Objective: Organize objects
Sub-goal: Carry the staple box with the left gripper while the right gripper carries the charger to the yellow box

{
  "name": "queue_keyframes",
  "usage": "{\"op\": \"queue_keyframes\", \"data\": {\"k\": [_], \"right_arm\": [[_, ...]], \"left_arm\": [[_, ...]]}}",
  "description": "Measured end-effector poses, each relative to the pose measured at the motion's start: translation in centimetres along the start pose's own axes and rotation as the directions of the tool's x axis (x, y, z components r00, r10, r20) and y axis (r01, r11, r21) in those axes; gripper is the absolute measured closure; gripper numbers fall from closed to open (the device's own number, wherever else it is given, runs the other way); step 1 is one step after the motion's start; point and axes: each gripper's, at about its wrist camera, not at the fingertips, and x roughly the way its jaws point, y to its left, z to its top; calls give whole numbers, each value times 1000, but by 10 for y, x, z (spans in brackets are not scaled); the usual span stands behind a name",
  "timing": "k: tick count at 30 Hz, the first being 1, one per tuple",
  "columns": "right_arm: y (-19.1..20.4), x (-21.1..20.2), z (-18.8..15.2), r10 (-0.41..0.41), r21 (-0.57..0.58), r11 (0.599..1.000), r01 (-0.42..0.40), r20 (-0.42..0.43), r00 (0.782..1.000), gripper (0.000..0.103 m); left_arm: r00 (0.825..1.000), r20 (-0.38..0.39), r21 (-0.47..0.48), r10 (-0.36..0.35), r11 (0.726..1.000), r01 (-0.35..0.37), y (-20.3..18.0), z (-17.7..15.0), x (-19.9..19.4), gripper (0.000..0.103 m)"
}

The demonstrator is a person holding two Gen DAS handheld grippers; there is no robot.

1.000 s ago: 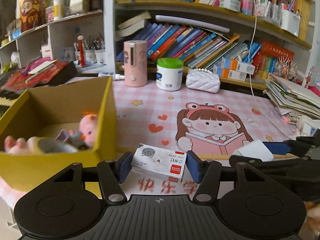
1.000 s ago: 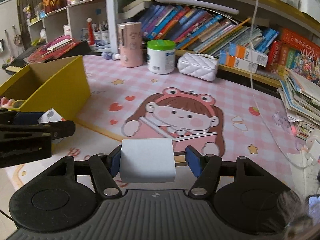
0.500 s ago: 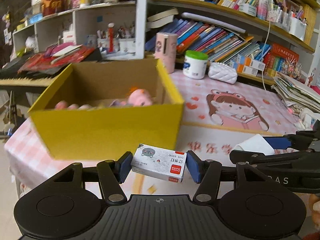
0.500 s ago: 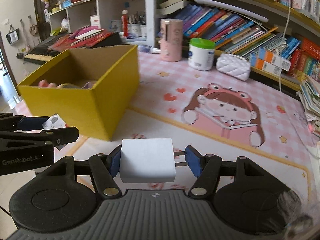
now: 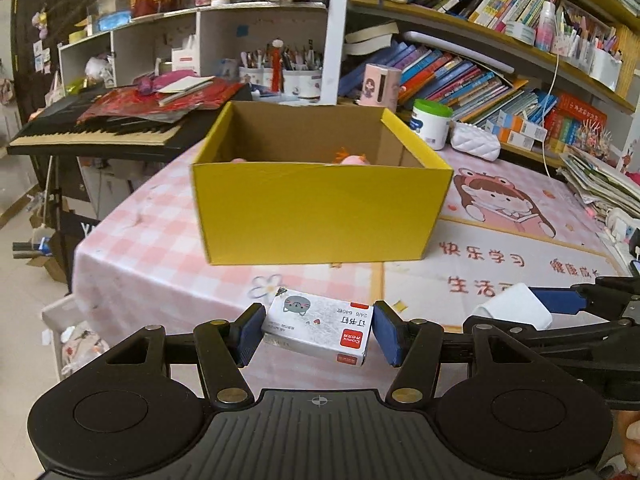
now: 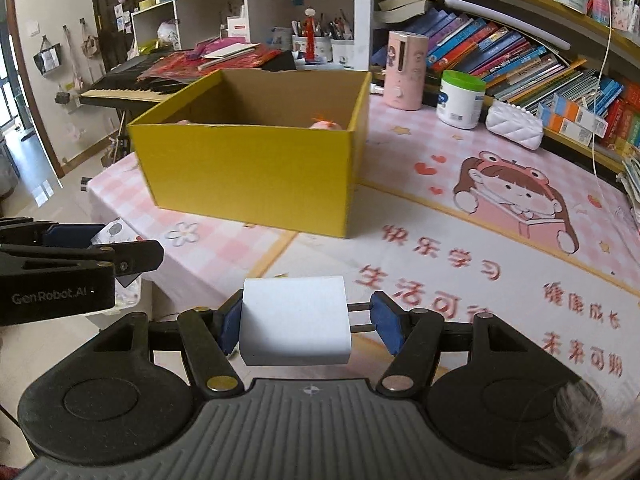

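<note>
Yellow cardboard box (image 5: pixel 320 208) sat on the counter (image 5: pixel 160 256); left claw (image 5: pixel 316 334) clamped a silver staple box (image 5: pixel 318 330), right claw (image 6: pixel 304 322) a white plug adapter (image 6: pixel 294 320).

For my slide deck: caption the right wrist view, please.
Right tool holding a white charger plug before a yellow cardboard box on a pink cartoon tablecloth.

The open box (image 5: pixel 320 208) stands on the table (image 5: pixel 160 264), near its left edge. Toys (image 5: pixel 352 159) lie inside it, against the far wall. A keyboard (image 5: pixel 92 136) stands left of and behind the box. A jar (image 5: pixel 431 124) and a purse (image 5: pixel 475 142) sit behind the box to the right, before the shelved books (image 5: pixel 460 76). The staple box (image 5: pixel 318 329) and the adapter (image 6: pixel 295 320) are in front of the box, adapter to the right.
</note>
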Motion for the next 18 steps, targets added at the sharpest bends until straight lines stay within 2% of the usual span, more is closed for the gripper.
{"op": "queue_keyframes", "data": {"k": [10,18], "right_arm": [[43,-12,-8,11,-7,1000,-11,20,1000,40],[60,-21,-5,2,-34,999,-1,46,999,40]], "left_arm": [[999,38,-12,12,1000,-12,32,-10,-27,46],[997,77,-24,7,1000,-5,44,-7,-38,46]]}}
